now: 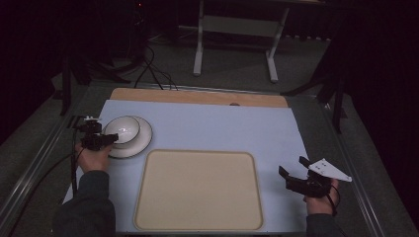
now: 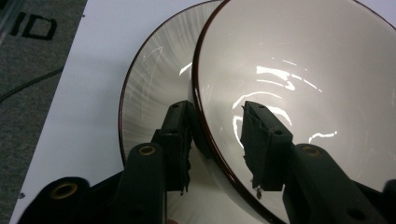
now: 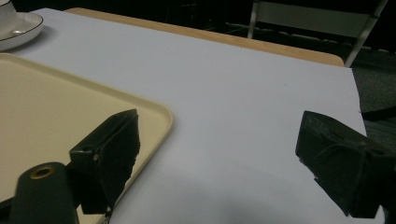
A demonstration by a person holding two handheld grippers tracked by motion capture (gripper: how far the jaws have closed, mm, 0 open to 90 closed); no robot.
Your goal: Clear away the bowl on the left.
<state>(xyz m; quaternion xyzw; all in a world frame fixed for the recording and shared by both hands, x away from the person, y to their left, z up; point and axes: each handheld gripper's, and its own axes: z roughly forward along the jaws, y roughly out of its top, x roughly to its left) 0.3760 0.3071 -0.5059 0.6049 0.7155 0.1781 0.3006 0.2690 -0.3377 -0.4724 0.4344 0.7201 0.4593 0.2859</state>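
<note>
A white bowl with a dark rim stands on a white plate at the left of the blue mat. My left gripper reaches it from the near left. In the left gripper view its jaws straddle the bowl's near rim, one pad outside over the plate and one inside. A gap shows between the inner pad and the wall. My right gripper rests open at the mat's right, and its jaws stand wide apart with nothing between them.
A beige tray lies empty at the mat's near middle, its corner beside my right gripper's left jaw. A wooden strip borders the mat's far side. A metal table frame stands on the floor beyond.
</note>
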